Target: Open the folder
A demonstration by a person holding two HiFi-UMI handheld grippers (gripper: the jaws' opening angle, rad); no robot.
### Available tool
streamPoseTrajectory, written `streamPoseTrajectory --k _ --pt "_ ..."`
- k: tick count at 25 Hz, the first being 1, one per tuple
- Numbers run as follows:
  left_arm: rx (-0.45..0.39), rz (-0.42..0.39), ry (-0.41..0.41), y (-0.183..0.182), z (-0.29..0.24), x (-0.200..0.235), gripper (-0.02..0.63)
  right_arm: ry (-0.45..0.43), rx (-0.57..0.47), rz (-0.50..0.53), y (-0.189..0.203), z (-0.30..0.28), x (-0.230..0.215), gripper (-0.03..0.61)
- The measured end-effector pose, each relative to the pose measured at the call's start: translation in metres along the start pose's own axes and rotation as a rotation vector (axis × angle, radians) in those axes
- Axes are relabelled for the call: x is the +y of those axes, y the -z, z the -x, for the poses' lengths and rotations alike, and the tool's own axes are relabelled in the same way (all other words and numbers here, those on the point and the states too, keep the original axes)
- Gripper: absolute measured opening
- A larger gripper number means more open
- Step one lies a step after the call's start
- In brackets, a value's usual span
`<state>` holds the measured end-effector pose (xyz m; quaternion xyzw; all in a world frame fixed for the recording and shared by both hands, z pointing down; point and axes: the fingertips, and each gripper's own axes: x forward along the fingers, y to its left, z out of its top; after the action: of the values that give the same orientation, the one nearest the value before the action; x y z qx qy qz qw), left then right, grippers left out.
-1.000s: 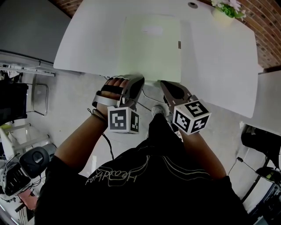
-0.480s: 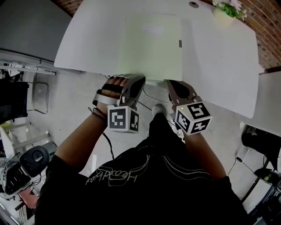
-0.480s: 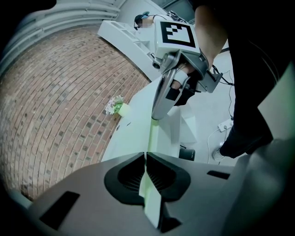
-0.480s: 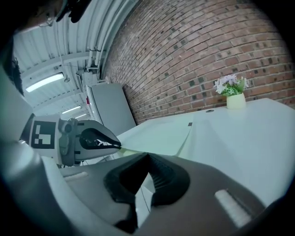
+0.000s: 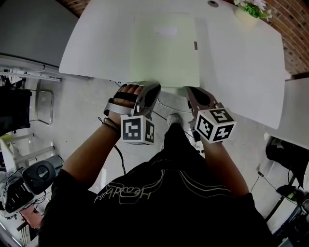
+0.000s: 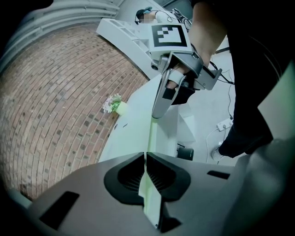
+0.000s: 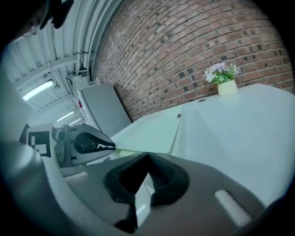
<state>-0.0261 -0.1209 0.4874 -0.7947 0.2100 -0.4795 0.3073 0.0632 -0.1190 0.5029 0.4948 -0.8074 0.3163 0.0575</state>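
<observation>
The folder (image 5: 164, 53) lies closed and flat on the white table (image 5: 241, 62), its near edge right at the table's near rim, in front of you. Your left gripper (image 6: 146, 156) is pinching that near edge by the left corner, one jaw above and one below. Your right gripper (image 7: 147, 156) has its jaws side by side, tips pressed together on nothing, nosed up to the same edge near the right corner.

The likeliest trouble is your left pinch. If it clamps both covers, the top one cannot lift, and prying from the right would only bow it or drag the whole folder. The right tip could also slip under the entire folder instead of between the covers. Or it could shove the folder across the smooth table, swinging it about the left grip. Too steep a lift could crease so thin a cover.

The folder is pale green and very thin edge-on, with a paler label (image 5: 165, 32) toward the far end and a small dark tab (image 5: 195, 45) on its right edge. The flower pot (image 5: 246, 12) stands well apart at the far corner.
</observation>
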Motion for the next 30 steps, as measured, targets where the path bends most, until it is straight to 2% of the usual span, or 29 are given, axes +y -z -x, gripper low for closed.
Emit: streamPoseTrajectory --k 3,6,18,28,30 --pt "0.006 0.008 -0.002 0.0 -0.003 0.0 0.017 0.03 0.033 -0.023 0.01 0.0 -0.01 -0.002" --pt "0.001 0.002 -0.005 -0.001 -0.004 -0.002 0.017 0.03 -0.018 0.011 0.001 0.005 -0.011 -0.002" --pt "0.006 0.014 -0.012 -0.005 -0.001 0.002 0.009 0.011 -0.081 -0.009 -0.012 0.006 -0.01 -0.002" --pt "0.021 0.038 -0.053 -0.006 -0.004 0.005 0.013 0.01 -0.124 0.037 -0.023 0.004 -0.009 -0.002" --pt "0.018 0.051 -0.056 -0.01 -0.005 0.005 0.033 0.007 -0.126 0.038 -0.024 0.004 -0.01 -0.002"
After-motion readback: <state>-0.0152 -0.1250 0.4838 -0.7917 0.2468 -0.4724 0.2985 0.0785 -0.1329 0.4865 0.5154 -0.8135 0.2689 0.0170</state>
